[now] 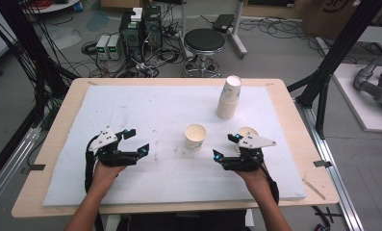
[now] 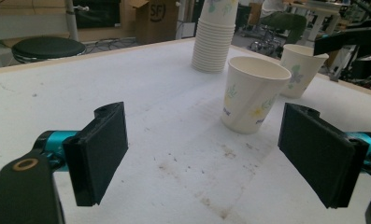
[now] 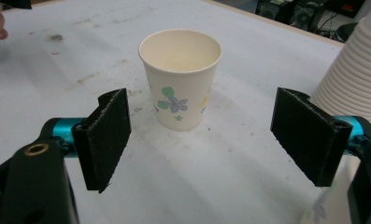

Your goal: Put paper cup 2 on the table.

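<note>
Near the middle of the desk (image 1: 131, 103) a paper cup (image 1: 195, 136) stands upright, mouth up, axis vertical. Both the left gripper (image 1: 136, 141) and the right gripper (image 1: 225, 147) flank it, jaws spread wide, holding nothing. A cup stack (image 1: 229, 97) stands toward the far edge.

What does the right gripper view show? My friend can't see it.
An empty paper cup with a flower print stands upright on the white table, ahead of the open right gripper. A tall stack of cups stands at the right edge.
</note>
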`<act>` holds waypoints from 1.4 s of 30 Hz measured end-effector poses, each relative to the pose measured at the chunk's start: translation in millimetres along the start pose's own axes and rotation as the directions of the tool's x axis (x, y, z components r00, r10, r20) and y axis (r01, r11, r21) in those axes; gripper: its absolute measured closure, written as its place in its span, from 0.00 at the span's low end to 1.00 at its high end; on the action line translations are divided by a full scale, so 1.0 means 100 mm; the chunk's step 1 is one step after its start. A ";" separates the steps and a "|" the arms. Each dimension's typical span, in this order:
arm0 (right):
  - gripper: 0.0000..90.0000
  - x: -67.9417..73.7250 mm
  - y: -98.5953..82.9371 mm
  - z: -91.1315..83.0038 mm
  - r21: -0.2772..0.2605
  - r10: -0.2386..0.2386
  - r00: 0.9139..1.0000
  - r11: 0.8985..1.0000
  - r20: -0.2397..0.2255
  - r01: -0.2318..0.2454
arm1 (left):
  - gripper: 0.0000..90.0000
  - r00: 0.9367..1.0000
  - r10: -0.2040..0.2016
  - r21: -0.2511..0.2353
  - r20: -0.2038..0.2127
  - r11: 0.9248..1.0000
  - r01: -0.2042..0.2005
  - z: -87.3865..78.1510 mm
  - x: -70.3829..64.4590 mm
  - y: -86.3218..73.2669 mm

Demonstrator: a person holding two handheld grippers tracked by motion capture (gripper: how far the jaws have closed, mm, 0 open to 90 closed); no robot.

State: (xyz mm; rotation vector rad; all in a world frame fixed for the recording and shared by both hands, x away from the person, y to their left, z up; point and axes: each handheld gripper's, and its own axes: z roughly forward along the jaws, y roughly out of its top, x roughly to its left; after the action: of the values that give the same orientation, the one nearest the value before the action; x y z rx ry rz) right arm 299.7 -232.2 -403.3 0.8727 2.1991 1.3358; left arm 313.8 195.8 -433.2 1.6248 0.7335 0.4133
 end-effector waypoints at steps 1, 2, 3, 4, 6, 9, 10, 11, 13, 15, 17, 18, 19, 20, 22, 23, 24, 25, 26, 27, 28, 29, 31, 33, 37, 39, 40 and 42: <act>0.23 -0.02 -0.02 -0.05 -0.006 0.004 1.000 1.000 0.007 -0.004 | 0.18 1.000 0.004 -0.002 0.002 1.000 -0.003 0.00 0.00 0.00; 0.23 -0.03 -0.03 -0.10 -0.014 0.010 1.000 1.000 0.017 -0.010 | 0.18 1.000 0.011 -0.007 0.000 1.000 -0.011 -0.01 -0.01 0.01; 0.23 -0.05 -0.05 -0.15 -0.024 0.011 1.000 1.000 0.024 -0.010 | 0.18 1.000 0.015 -0.012 0.001 1.000 -0.015 -0.01 -0.02 0.01; 0.23 -0.07 -0.07 -0.19 -0.034 0.012 0.999 0.999 0.033 -0.011 | 0.18 1.000 0.018 -0.013 0.007 1.000 -0.018 -0.02 -0.03 0.02; 0.23 -0.10 -0.10 -0.26 -0.038 0.012 0.999 0.999 0.050 -0.010 | 0.18 1.000 0.026 -0.017 0.008 1.000 -0.026 -0.03 -0.04 0.02; 0.23 -0.12 -0.14 -0.36 -0.045 0.017 0.997 0.999 0.073 -0.014 | 0.18 0.999 0.033 -0.027 0.007 0.999 -0.032 -0.05 -0.05 0.03; 0.23 -0.12 -0.16 -0.41 -0.048 0.020 0.996 0.999 0.083 -0.016 | 0.18 0.999 0.032 -0.029 0.005 0.999 -0.032 -0.06 -0.05 0.03; 0.23 -0.13 -0.17 -0.45 -0.053 0.017 0.996 0.999 0.089 -0.013 | 0.18 1.000 0.031 -0.035 0.005 0.999 -0.031 -0.06 -0.05 0.04; 0.23 -0.12 -0.21 -0.52 -0.062 0.026 0.995 0.998 0.100 -0.019 | 0.18 1.000 0.028 -0.044 0.004 0.999 -0.028 -0.08 -0.06 0.04; 0.23 -0.12 -0.24 -0.58 -0.073 0.035 0.994 0.997 0.104 -0.028 | 0.18 0.999 0.036 -0.044 0.005 0.998 -0.035 -0.09 -0.07 0.04; 0.23 -0.12 -0.27 -0.64 -0.080 0.041 0.992 0.996 0.119 -0.032 | 0.18 0.999 0.041 -0.048 0.004 0.998 -0.040 -0.10 -0.08 0.04; 0.23 -0.12 -0.29 -0.65 -0.080 0.040 0.992 0.996 0.122 -0.030 | 0.18 0.999 0.040 -0.051 0.004 0.998 -0.040 -0.10 -0.09 0.04; 0.23 -0.12 -0.30 -0.67 -0.081 0.042 0.991 0.996 0.126 -0.032 | 0.18 0.999 0.045 -0.048 0.000 0.998 -0.045 -0.10 -0.10 0.05; 0.23 -0.12 -0.31 -0.69 -0.084 0.044 0.991 0.996 0.125 -0.034 | 0.18 0.999 0.046 -0.051 0.000 0.998 -0.046 -0.10 -0.10 0.05; 0.23 -0.12 -0.33 -0.71 -0.087 0.038 0.991 0.996 0.131 -0.027 | 0.18 0.999 0.047 -0.055 0.002 0.997 -0.047 -0.10 -0.11 0.05; 0.23 -0.11 -0.33 -0.72 -0.089 0.043 0.991 0.996 0.131 -0.031 | 0.18 0.999 0.048 -0.049 0.006 0.998 -0.048 -0.10 -0.12 0.05; 0.23 -0.11 -0.33 -0.73 -0.090 0.039 0.990 0.996 0.136 -0.027 | 0.18 0.999 0.052 -0.046 0.005 0.998 -0.051 -0.10 -0.13 0.05; 0.23 -0.11 -0.33 -0.74 -0.092 0.039 0.989 0.995 0.140 -0.027 | 0.18 0.999 0.052 -0.046 0.005 0.998 -0.052 -0.10 -0.13 0.04; 0.23 -0.12 -0.33 -0.74 -0.095 0.041 0.989 0.995 0.143 -0.028 | 0.18 0.999 0.050 -0.047 0.006 0.998 -0.050 -0.10 -0.14 0.04; 0.23 -0.12 -0.33 -0.75 -0.095 0.041 0.989 0.995 0.145 -0.028 | 0.18 0.999 0.050 -0.049 0.006 0.998 -0.050 -0.11 -0.14 0.05; 0.23 -0.11 -0.33 -0.75 -0.095 0.038 0.989 0.995 0.146 -0.025 | 0.18 0.999 0.053 -0.050 0.006 0.997 -0.053 -0.11 -0.14 0.05; 0.23 -0.11 -0.33 -0.75 -0.095 0.035 0.988 0.995 0.150 -0.021 | 0.18 0.999 0.052 -0.050 0.006 0.997 -0.052 -0.12 -0.14 0.05; 0.23 -0.10 -0.33 -0.74 -0.095 0.031 0.989 0.995 0.147 -0.017 | 0.18 0.999 0.050 -0.049 0.006 0.998 -0.050 -0.12 -0.14 0.05; 0.23 -0.10 -0.33 -0.74 -0.092 0.024 0.988 0.996 0.150 -0.010 | 0.18 0.999 0.049 -0.050 0.007 0.998 -0.049 -0.12 -0.14 0.04; 0.23 -0.09 -0.32 -0.73 -0.092 0.026 0.989 0.996 0.147 -0.012 | 0.18 0.999 0.046 -0.049 0.002 0.998 -0.046 -0.12 -0.13 0.04; 0.23 -0.09 -0.33 -0.73 -0.095 0.027 0.989 0.995 0.146 -0.013 | 0.18 0.999 0.045 -0.048 0.002 0.998 -0.045 -0.12 -0.12 0.03; 0.23 -0.09 -0.33 -0.73 -0.095 0.023 0.989 0.995 0.144 -0.009 | 0.18 0.999 0.046 -0.047 0.001 0.998 -0.046 -0.12 -0.12 0.03; 0.23 -0.10 -0.33 -0.72 -0.094 0.018 0.989 0.996 0.146 -0.004 | 0.18 0.999 0.046 -0.044 0.001 0.998 -0.046 -0.12 -0.12 0.03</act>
State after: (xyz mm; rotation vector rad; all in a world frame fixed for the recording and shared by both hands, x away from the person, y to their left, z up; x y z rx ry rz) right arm 250.9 -295.6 -399.8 0.9190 2.0064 1.3238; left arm 297.9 196.4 -426.1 1.6026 0.6814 0.4579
